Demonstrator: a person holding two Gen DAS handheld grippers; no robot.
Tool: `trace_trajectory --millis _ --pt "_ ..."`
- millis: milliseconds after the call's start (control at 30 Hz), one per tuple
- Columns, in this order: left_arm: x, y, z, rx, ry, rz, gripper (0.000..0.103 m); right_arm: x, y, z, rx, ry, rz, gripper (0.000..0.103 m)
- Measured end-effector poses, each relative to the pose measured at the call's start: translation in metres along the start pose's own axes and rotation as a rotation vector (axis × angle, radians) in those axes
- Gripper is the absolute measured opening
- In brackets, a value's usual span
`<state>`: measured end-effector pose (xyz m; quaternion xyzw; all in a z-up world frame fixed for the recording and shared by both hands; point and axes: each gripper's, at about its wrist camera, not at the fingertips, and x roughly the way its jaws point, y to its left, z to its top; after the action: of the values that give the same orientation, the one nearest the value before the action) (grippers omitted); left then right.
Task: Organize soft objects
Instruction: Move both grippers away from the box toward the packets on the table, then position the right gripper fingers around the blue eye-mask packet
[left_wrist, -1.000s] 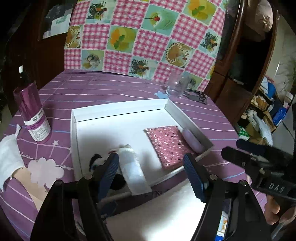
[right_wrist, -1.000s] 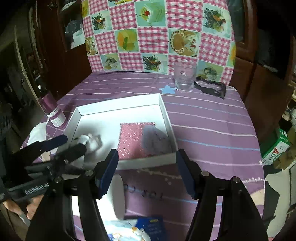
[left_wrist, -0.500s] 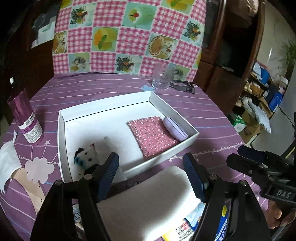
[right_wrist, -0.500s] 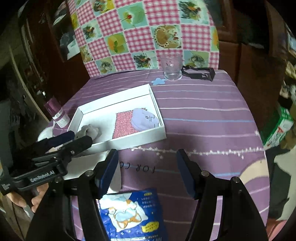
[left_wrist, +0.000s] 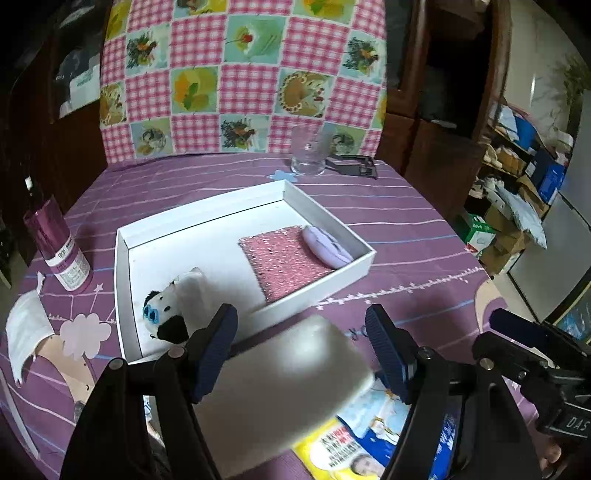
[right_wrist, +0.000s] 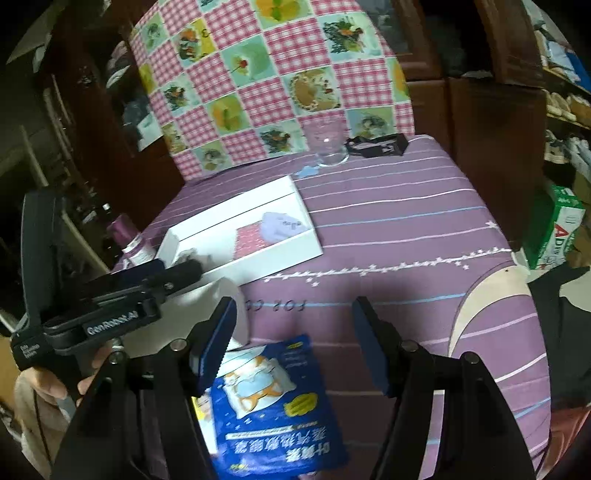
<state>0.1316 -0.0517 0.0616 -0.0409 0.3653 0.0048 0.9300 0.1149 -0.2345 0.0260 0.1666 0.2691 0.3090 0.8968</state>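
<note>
I am working over a round bench (left_wrist: 388, 206) under a purple striped cloth, with a pink checked cushion (left_wrist: 243, 77) propped behind it and dark wooden cabinets around.

Nearest to me, the left gripper (left_wrist: 301, 345) hangs just over a white sponge block (left_wrist: 280, 391). Its blue pads stand wide apart on either side of the block's far end, and I see no pad pressing on it, so it holds nothing. The right gripper (right_wrist: 293, 345) is likewise spread wide and empty above a blue printed packet (right_wrist: 273, 410), which lies flat on the cloth with one corner tucked under the sponge.

Beyond them sits the white tray (left_wrist: 123, 258). Inside it are a small black-and-white plush toy (left_wrist: 166, 314) at the near left, a pink glittery scrub pad (left_wrist: 284, 262) lying flat, and a lilac soft toy (left_wrist: 325, 245) against the right wall, overlapping the pad's edge. Farther back are a purple bottle (left_wrist: 59, 251) left of the tray, a clear glass (left_wrist: 308, 155) and a black clip (left_wrist: 354, 166).

The sponge looks like the next piece to go in. I would lower the left gripper squarely across the block's short width, close gently because foam squashes and can spring out, then lift it clear of the packet before carrying it to the bare patch of tray floor between the plush and the pad. The packet may drag along; the right gripper could pin it.
</note>
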Motion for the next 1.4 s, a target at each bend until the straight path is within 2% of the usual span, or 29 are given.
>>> trace_trajectory --millis 333,400,567,733,800,1033,1067,1133,1200,1300,1400 --pt "-0.049 -0.015 -0.029 0.053 -0.046 -0.012 0.072 -0.003 -0.003 -0.015 0.059 0.059 0.021 0.066" --pt "-0.055 -0.013 -0.037 0.059 -0.048 -0.017 0.072 -0.002 -0.001 -0.019 0.046 0.075 0.028 0.066" --pt "-0.061 -0.002 -0.059 0.049 -0.034 -0.034 0.072 0.005 0.008 -0.032 -0.037 0.109 -0.026 0.066" --pt "-0.056 0.007 -0.085 0.034 0.029 -0.170 0.072 0.020 0.015 -0.041 -0.090 0.197 -0.011 0.066" --pt "-0.052 0.009 -0.093 0.022 0.037 -0.198 0.072 0.026 0.017 -0.044 -0.111 0.220 -0.022 0.066" --pt "-0.030 0.012 -0.107 -0.032 0.106 -0.146 0.072 0.048 0.015 -0.053 -0.109 0.297 -0.035 0.067" --pt "-0.028 0.012 -0.108 -0.031 0.118 -0.136 0.072 0.049 0.016 -0.054 -0.114 0.291 -0.037 0.069" --pt "-0.026 0.014 -0.110 -0.045 0.130 -0.137 0.072 0.050 0.018 -0.055 -0.128 0.289 -0.032 0.083" --pt "-0.023 0.017 -0.111 -0.069 0.148 -0.122 0.072 0.052 0.021 -0.058 -0.155 0.284 -0.025 0.089" --pt "-0.017 0.021 -0.113 -0.096 0.179 -0.090 0.072 0.054 0.028 -0.062 -0.212 0.284 -0.041 0.093" --pt "-0.018 0.023 -0.115 -0.106 0.179 -0.077 0.072 0.055 0.029 -0.063 -0.230 0.285 -0.050 0.094"
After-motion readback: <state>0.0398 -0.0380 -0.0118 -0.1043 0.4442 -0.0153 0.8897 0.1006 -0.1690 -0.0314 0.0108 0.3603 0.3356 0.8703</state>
